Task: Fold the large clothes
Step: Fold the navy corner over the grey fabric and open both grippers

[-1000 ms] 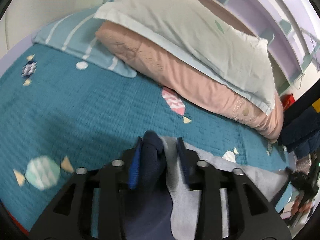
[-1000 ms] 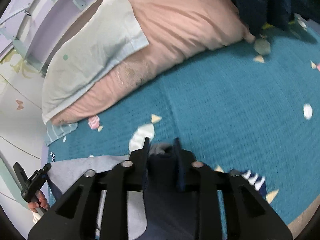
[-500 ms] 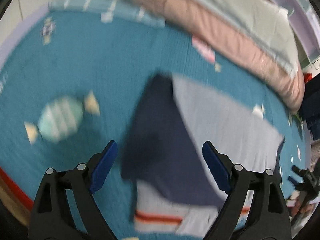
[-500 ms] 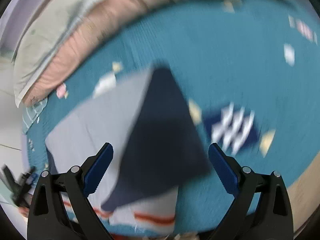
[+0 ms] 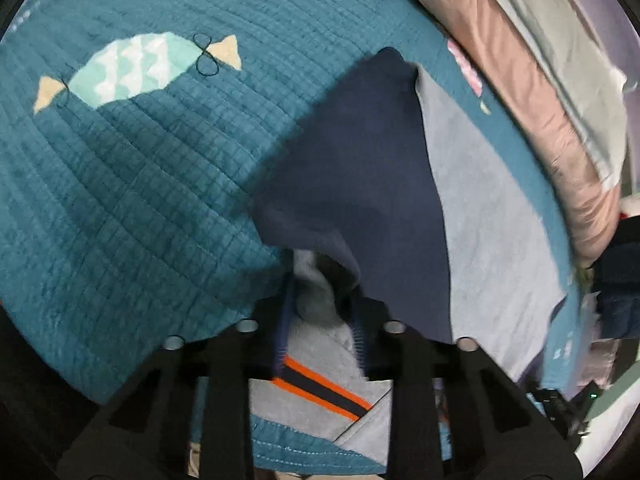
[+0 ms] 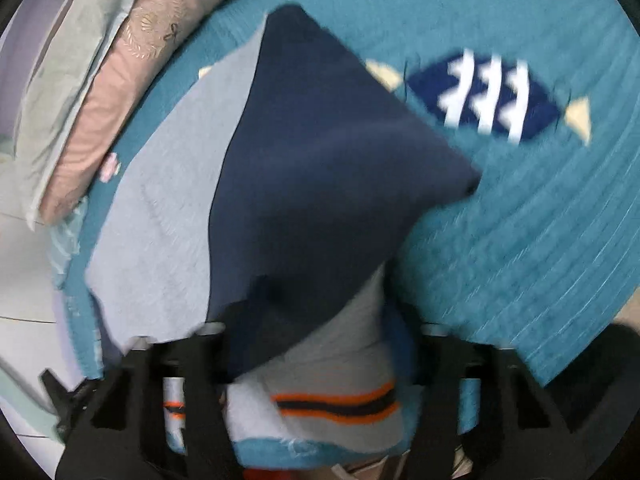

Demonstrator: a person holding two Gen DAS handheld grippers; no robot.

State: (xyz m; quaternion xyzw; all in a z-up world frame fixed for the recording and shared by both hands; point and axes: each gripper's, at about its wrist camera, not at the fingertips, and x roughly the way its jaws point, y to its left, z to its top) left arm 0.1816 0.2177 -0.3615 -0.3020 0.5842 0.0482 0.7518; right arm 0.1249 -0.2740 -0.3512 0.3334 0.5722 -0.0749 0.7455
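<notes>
One grey-and-navy garment (image 5: 472, 216) lies near the bed's front edge on the teal quilt (image 5: 132, 184); two grippers, left gripper (image 5: 320, 316) and right gripper (image 6: 316, 344), have just closed, each pinching its orange-striped hem; two stacked pillows (image 5: 560, 92) behind

Garment (image 5: 492, 216) flat on quilt (image 5: 132, 184), near bed's front edge. Folded-over sleeve (image 5: 360, 168) on top of garment's left part; other sleeve (image 6: 320, 168) on its right part. Stacked pillows (image 5: 552, 92) behind garment, along far side of quilt.
</notes>
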